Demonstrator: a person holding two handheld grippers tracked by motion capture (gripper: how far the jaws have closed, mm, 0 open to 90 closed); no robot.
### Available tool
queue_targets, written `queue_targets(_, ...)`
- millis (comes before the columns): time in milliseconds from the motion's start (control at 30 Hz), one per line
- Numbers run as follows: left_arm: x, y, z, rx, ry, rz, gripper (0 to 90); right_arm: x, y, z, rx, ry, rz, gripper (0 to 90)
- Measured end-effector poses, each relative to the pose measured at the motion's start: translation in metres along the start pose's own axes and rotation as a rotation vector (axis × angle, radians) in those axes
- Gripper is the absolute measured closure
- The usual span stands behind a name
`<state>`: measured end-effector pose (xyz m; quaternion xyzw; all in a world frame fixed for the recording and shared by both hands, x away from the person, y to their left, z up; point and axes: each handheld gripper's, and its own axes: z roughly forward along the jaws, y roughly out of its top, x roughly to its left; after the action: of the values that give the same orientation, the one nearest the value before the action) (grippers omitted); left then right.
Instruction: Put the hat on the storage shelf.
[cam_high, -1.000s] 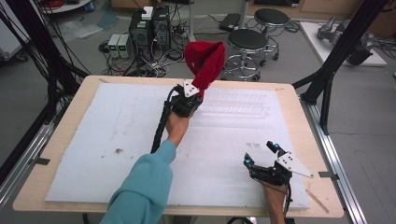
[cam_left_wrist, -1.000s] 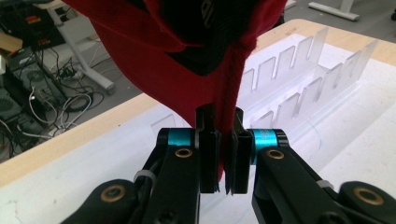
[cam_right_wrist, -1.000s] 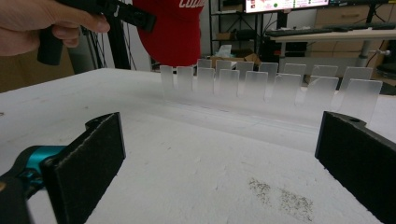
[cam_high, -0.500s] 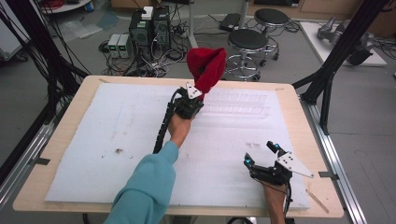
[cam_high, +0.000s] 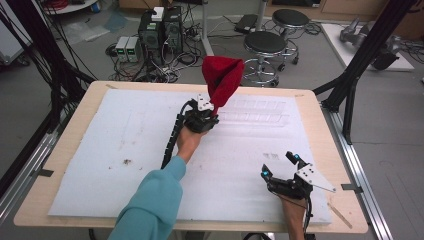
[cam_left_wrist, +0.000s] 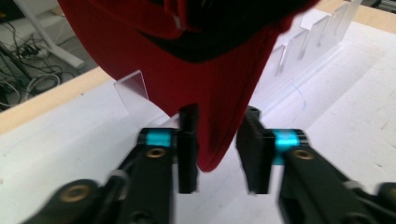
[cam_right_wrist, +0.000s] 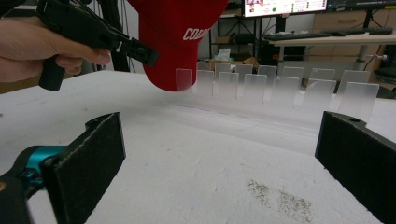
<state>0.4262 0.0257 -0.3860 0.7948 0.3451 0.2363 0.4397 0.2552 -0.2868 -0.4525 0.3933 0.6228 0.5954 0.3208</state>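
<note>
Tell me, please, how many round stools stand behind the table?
2. One stool stands just beyond the table's far edge, near the red cap; the other stool is farther back, to its right. None seems hidden.

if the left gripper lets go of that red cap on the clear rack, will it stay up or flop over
The red cap looks like soft fabric, creased and sagging, so it probably flops. It seems light, and the clear rack probably props it. The left gripper has just been opening, cap edge between its fingers.
</note>
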Motion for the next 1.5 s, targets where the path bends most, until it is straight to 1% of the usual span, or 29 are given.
queue_targets(67,0.003,-0.002,-0.003,-0.014,0.0,-0.004,64.2,0.0,0.0,0.0,-0.003,-0.002,-0.019,0.4)
queue_targets(100,0.004,-0.002,-0.005,-0.018,-0.012,-0.007,58.9,0.001,0.0,0.0,-0.003,-0.003,-0.022,0.4)
queue_targets(133,0.005,-0.002,-0.006,-0.021,-0.028,-0.016,58.9,0.001,0.0,0.0,-0.003,-0.003,-0.022,0.4)
queue_targets(167,0.007,-0.002,-0.007,-0.023,-0.052,-0.024,47.7,0.001,0.0,0.0,-0.002,-0.003,-0.013,0.4)
queue_targets(200,0.008,-0.002,-0.008,-0.023,-0.073,-0.033,47.7,0.001,0.0,0.0,-0.002,-0.003,-0.013,0.4)
queue_targets(233,0.01,-0.003,-0.009,-0.023,-0.096,-0.046,33.0,0.0,0.0,0.0,-0.003,-0.001,-0.008,0.4)
queue_targets(267,0.011,-0.003,-0.011,-0.021,-0.118,-0.059,33.0,0.0,0.0,0.0,-0.003,-0.001,-0.008,0.4)
queue_targets(300,0.013,-0.004,-0.013,-0.015,-0.139,-0.068,26.8,0.0,0.0,0.0,-0.006,0.001,-0.01,0.4)
queue_targets(367,0.017,-0.006,-0.019,-0.007,-0.168,-0.057,16.6,0.001,-0.001,-0.001,-0.012,0.003,-0.018,0.4)
queue_targets(400,0.02,-0.007,-0.023,-0.005,-0.196,-0.05,16.6,0.001,-0.001,-0.001,-0.012,0.003,-0.018,0.4)
queue_targets(433,0.023,-0.009,-0.028,0.0,-0.22,-0.043,13.8,0.001,-0.001,-0.001,-0.009,0.004,-0.016,0.4)
queue_targets(467,0.026,-0.01,-0.034,-0.008,-0.246,-0.035,13.8,0.001,-0.001,-0.001,-0.01,0.005,-0.02,0.4)
queue_targets(533,0.032,-0.015,-0.046,-0.043,-0.303,-0.024,13.8,0.0,-0.001,-0.001,-0.014,0.009,-0.015,0.4)
queue_targets(567,0.036,-0.019,-0.054,-0.054,-0.331,-0.011,13.8,0.0,-0.001,-0.001,-0.014,0.009,-0.015,0.4)
queue_targets(633,0.043,-0.029,-0.069,-0.066,-0.36,0.016,13.9,0.001,-0.001,-0.002,-0.015,0.01,-0.015,0.4)
queue_targets(767,0.061,-0.054,-0.099,-0.096,-0.423,0.032,13.9,0.002,-0.001,-0.002,-0.013,0.012,-0.026,0.4)
queue_targets(800,0.066,-0.061,-0.106,-0.102,-0.437,0.025,13.9,0.003,-0.001,-0.002,-0.015,0.011,-0.035,0.4)
queue_targets(833,0.072,-0.066,-0.112,-0.091,-0.448,0.031,13.9,0.003,-0.001,-0.002,-0.015,0.011,-0.035,0.4)
queue_targets(867,0.077,-0.072,-0.118,-0.092,-0.448,0.032,13.5,0.003,-0.001,-0.002,-0.018,0.007,-0.039,0.4)
queue_targets(967,0.089,-0.089,-0.136,-0.126,-0.433,0.048,13.5,0.003,-0.001,-0.002,-0.02,0.005,-0.043,0.4)
queue_targets(1000,0.095,-0.101,-0.148,-0.145,-0.409,0.059,13.5,0.003,-0.001,-0.002,-0.02,0.005,-0.041,0.4)
queue_targets(1033,0.095,-0.101,-0.148,-0.145,-0.409,0.059,13.5,0.003,-0.001,-0.002,-0.02,0.005,-0.041,0.4)
queue_targets(1067,0.099,-0.114,-0.161,-0.181,-0.395,0.062,13.6,0.003,-0.001,-0.002,-0.016,0.002,-0.04,0.4)
queue_targets(1100,0.099,-0.114,-0.161,-0.181,-0.395,0.062,13.6,0.003,-0.001,-0.002,-0.016,0.002,-0.04,0.4)
queue_targets(1233,0.106,-0.139,-0.183,-0.258,-0.366,0.077,13.9,0.005,-0.001,-0.001,-0.014,-0.009,-0.049,0.4)
queue_targets(1300,0.11,-0.154,-0.19,-0.289,-0.354,0.061,13.9,0.005,-0.001,-0.001,-0.014,-0.011,-0.048,0.4)
queue_targets(1333,0.112,-0.16,-0.192,-0.29,-0.345,0.055,13.9,0.004,-0.001,-0.002,-0.015,-0.014,-0.045,0.4)
queue_targets(1367,0.114,-0.17,-0.197,-0.311,-0.333,0.053,13.9,0.004,-0.001,-0.002,-0.014,-0.014,-0.04,0.4)
queue_targets(1500,0.116,-0.175,-0.2,-0.315,-0.329,0.039,13.9,0.004,-0.001,-0.001,-0.014,-0.018,-0.045,0.4)
